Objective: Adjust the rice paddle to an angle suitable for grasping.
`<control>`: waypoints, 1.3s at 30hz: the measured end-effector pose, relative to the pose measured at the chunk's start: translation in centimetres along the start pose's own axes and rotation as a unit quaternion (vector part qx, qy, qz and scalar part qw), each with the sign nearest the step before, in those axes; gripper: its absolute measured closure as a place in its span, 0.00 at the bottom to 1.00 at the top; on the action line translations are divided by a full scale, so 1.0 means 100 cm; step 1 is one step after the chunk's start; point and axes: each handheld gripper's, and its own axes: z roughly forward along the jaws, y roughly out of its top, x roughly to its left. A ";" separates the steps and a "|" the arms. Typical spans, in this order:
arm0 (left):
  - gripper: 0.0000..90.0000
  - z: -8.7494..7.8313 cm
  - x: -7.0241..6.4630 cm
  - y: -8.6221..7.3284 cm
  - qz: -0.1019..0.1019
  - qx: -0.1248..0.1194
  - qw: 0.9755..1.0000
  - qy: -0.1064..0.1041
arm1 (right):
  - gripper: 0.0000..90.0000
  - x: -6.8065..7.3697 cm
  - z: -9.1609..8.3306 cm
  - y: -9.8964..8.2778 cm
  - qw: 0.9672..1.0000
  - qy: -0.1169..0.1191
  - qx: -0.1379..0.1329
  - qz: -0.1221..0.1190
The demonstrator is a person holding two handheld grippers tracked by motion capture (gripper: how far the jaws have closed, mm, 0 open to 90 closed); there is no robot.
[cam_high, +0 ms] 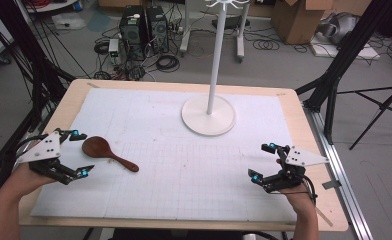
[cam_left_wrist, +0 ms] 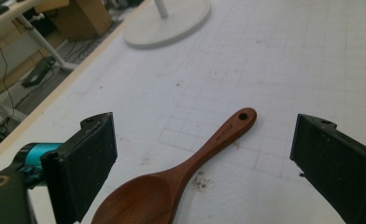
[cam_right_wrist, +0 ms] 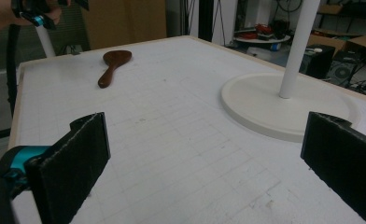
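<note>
The spoon (cam_left_wrist: 172, 186) is looking like polished reddish-brown wood — smooth, with a soft sheen on the bowl. The mat (cam_high: 184, 165) is showing as matt white sheet with a faint printed grid, scuffed and speckled in spots. The table (cam_high: 304, 130) edge is appearing as pale, bare wood. The stand (cam_high: 208, 116) is reading as smooth white, slightly satin — metal or plastic, hard to tell. The left gripper (cam_left_wrist: 204, 154) pads (cam_left_wrist: 85, 163) are looking black, matt and finely grainy.
</note>
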 end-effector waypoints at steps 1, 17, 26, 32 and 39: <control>0.11 0.002 0.001 0.001 0.006 0.010 1.000 -0.004 | 0.01 0.000 0.000 0.000 1.000 0.000 0.000 0.000; 0.20 0.044 0.013 0.020 0.045 0.145 0.988 -0.042 | 0.01 0.001 0.000 0.000 1.000 0.000 0.003 -0.003; 0.24 0.061 0.021 0.026 0.048 0.191 0.977 -0.077 | 0.01 0.001 -0.001 0.001 1.000 -0.002 -0.004 -0.008; 0.27 0.073 0.026 0.030 0.053 0.232 0.966 -0.104 | 0.01 0.001 -0.001 0.001 1.000 0.000 -0.004 -0.007; 0.32 0.091 0.027 0.034 0.083 0.281 0.947 -0.130 | 0.01 0.001 -0.002 0.001 1.000 0.001 -0.004 -0.004</control>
